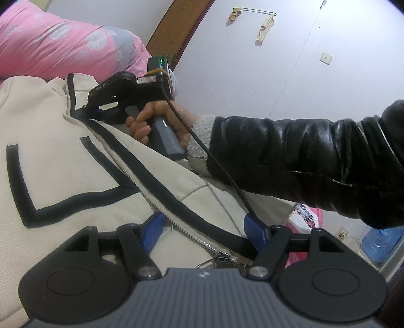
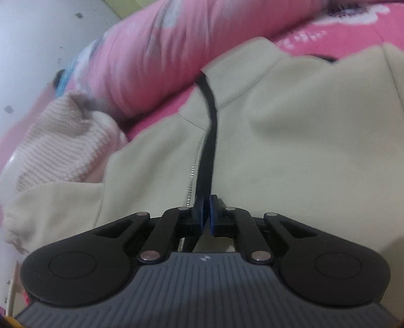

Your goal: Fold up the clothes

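Left gripper: our blue pads are spread wide, straddling the black-trimmed zipper edge near its metal zipper pull; nothing is pinched between them.
Right gripper: our pads are pressed together on that black zipper edge; from the left wrist view we see this gripper farther up the front, near the collar.
Right hand: we grip the grey handle, a black cable trailing back over our black jacket sleeve.
Cream jacket: it lies spread on the bed, front up, zipper partly open, with black piping on the chest panel.
Pink knit garment: it lies bunched just beside the jacket's sleeve.
Pink floral quilt: it is heaped beyond the jacket's collar, touching it.
Pink bedsheet: it shows past the jacket's shoulder.
Wall hook rack: it is mounted high on the white wall, with cloth items hanging from it.
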The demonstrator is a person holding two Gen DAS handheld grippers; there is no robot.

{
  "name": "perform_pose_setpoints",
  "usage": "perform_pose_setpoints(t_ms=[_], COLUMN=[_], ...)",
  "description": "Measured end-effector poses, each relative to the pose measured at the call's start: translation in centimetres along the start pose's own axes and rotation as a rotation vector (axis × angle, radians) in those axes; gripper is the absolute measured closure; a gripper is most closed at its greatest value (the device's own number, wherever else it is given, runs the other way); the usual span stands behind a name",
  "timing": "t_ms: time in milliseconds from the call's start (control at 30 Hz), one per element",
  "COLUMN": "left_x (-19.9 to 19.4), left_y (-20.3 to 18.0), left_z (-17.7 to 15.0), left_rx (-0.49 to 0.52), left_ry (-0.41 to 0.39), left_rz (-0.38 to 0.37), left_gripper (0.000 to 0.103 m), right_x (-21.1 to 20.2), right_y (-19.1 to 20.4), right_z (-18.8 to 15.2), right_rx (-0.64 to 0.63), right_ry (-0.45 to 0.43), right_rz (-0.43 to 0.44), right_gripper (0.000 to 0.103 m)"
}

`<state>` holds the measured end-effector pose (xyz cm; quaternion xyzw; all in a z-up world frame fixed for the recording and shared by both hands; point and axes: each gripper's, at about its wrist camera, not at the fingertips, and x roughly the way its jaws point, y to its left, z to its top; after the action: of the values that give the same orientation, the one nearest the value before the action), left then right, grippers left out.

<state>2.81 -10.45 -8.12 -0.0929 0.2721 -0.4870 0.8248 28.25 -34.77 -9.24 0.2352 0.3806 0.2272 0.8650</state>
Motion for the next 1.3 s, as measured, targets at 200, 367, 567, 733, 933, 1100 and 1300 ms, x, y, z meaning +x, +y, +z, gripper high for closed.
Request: perform_pose_setpoints(t_ms=[200,367,567,733,933,1100,1300], left_x=[0.0,0.1,0.0,0.0,0.1,0.1,-1.3], left_y=[-0.2,-0.2,-0.3,-0.3,-0.8,-2.1,-3.9], left_z=[-0.4,-0.7,-0.6,-0.5,-0.4,0.0,0.7], left_rx=[-0.008,-0.012,-0.016,-0.022,-0.011,0.042,0.098], left_ry=[-0.007,-0.010,-0.010,-0.009,0.008,0.044,0.096], left_rz=[-0.005,-0.009,-0.011,-0.015,0.004,0.072,0.156], left_gripper=[0.031,0.031,0.031,0.030,0.029,0.029,0.029], right_x=[-2.6,0.3,5.9,-1.1,-13.2,-14.4,-9.4], right_y=[3.5,5.0,5.2,6.8,8.2,10.0,9.0], right_z=[1.5,3.6,3.3,3.3,-1.8,-6.9,-11.6], right_rx=[-0.213,-0.346,-0.554,-0.557,-0.540,-0.646,-0.831], right_ry=[-0.105,-0.090,-0.012,-0.050,-0.098,-0.057,0.136], right_rz=[-0.164,-0.259,-0.454,-0.483,-0.452,-0.324,-0.235], right_gripper=[0.091,0.091,0.093,0.090,0.089,0.089,0.089])
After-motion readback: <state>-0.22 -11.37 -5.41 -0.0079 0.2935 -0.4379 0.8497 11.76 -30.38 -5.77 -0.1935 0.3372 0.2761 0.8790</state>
